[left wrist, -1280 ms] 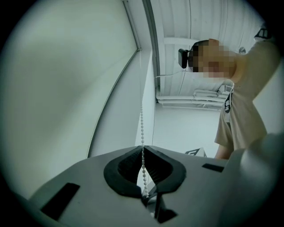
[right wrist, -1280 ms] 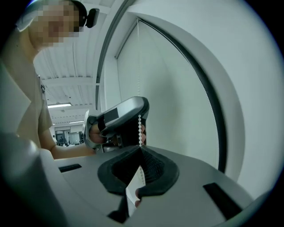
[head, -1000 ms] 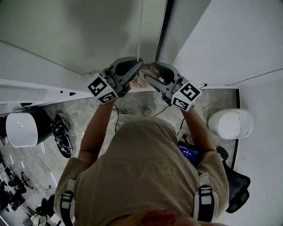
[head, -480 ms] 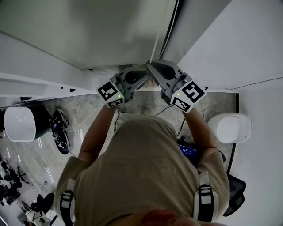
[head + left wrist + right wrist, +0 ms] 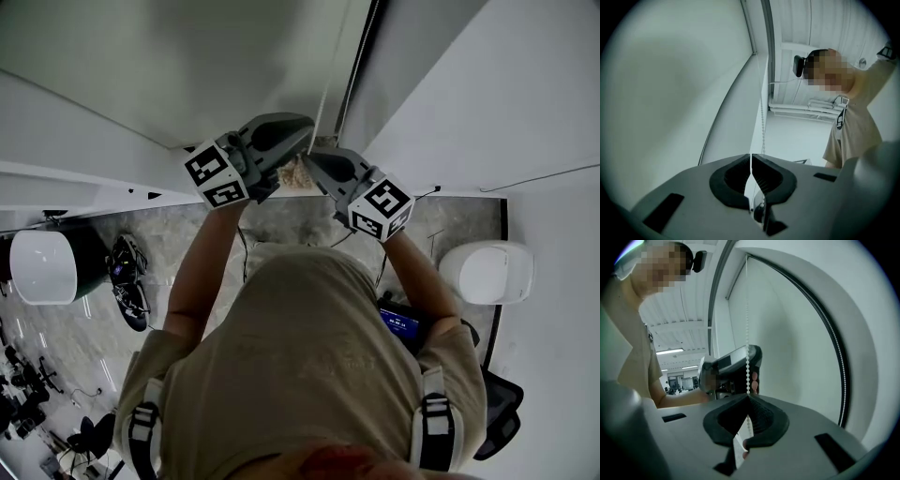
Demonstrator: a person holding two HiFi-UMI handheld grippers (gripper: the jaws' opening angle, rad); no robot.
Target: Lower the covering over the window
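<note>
mid-pull, task not finished as far as i can judge. person stands at the window working the bead chain that drives the window covering. the chain hangs just beside the dark window frame, and both grippers are on it close together, the left one just above the right in the right gripper view. the right gripper has just been closing. its jaws are now pressed together on the chain, which drops straight into their tips. the left gripper has just been easing apart. its jaws show a thin slit with the chain threaded through, so the grip looks loosened, probably to re-grab. the covering reads as a pale flat sheet filling the opening in every view. no bottom edge is visible, so i can't tell how far down it is. likely left: more hand-over-hand pulls, then let go of the chain.
</note>
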